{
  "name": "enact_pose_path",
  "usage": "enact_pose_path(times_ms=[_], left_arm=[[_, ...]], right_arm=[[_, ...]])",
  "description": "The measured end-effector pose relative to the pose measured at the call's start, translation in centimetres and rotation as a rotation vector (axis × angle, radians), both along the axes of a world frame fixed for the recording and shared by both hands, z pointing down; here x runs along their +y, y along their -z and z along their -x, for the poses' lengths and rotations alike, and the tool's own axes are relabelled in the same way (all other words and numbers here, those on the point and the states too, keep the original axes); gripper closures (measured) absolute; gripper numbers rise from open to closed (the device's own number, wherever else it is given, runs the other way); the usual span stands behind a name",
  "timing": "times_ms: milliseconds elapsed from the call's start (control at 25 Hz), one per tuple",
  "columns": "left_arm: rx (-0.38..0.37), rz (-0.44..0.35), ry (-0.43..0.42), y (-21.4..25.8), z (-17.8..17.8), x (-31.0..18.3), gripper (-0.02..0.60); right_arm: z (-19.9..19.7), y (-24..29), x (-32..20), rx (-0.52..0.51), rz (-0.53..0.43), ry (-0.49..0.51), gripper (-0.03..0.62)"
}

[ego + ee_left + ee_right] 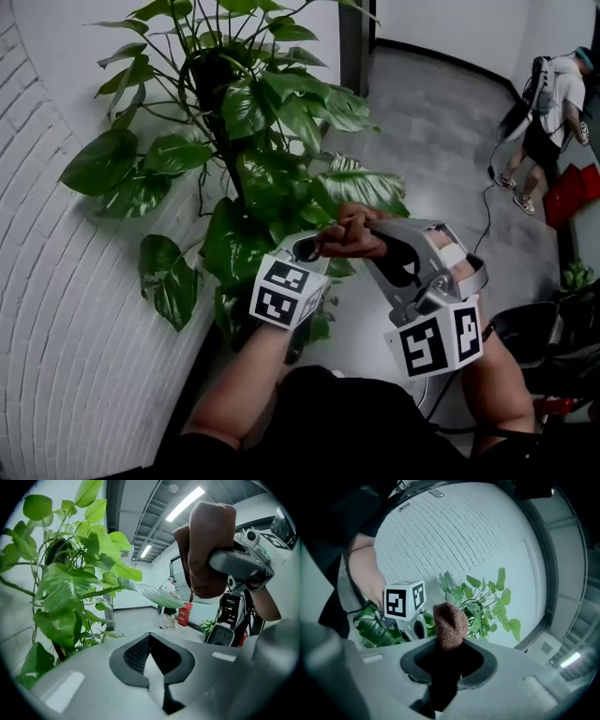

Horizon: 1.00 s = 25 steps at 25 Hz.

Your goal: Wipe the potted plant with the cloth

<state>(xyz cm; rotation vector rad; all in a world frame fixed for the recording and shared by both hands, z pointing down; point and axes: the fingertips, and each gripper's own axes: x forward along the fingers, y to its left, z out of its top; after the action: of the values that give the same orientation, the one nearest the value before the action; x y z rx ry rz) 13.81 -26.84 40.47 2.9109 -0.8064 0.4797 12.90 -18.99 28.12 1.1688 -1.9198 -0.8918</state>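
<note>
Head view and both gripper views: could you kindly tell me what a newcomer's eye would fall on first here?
The big leafy potted plant against the white brick wall at the left dominates. Next comes the brown cloth, pinched in the right gripper and held close to the leaves beside the left gripper. A person stands far off at the head view's upper right.

The floor (441,131) is smooth grey concrete with a soft shine. A person (548,112) stands on it far to the right, next to a red box (574,192). A thin black cable (487,192) lies near the person's feet.
</note>
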Motion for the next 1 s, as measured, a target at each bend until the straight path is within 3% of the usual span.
enact_pose_path(times_ms=[200, 400, 640, 1000], left_arm=[[0.013, 0.006, -0.068, 1.4, -2.3, -0.9, 0.565], [0.021, 0.024, -0.109, 1.7, -3.2, -1.6, 0.565], [0.07, 0.026, -0.178, 2.4, -2.9, -1.9, 0.565], [0.062, -0.026, -0.242, 2.7, -2.6, -0.9, 0.565]], right_arm=[[-1.4, 2.7, -5.2, 0.121, -0.045, -0.072, 0.526], [-1.2, 1.0, -10.0, 0.221, 0.012, -0.104, 0.526], [0.2, -0.8, -10.0, 0.272, 0.047, -0.122, 0.526], [0.8, -3.1, -8.5, 0.311, 0.073, -0.174, 0.526]])
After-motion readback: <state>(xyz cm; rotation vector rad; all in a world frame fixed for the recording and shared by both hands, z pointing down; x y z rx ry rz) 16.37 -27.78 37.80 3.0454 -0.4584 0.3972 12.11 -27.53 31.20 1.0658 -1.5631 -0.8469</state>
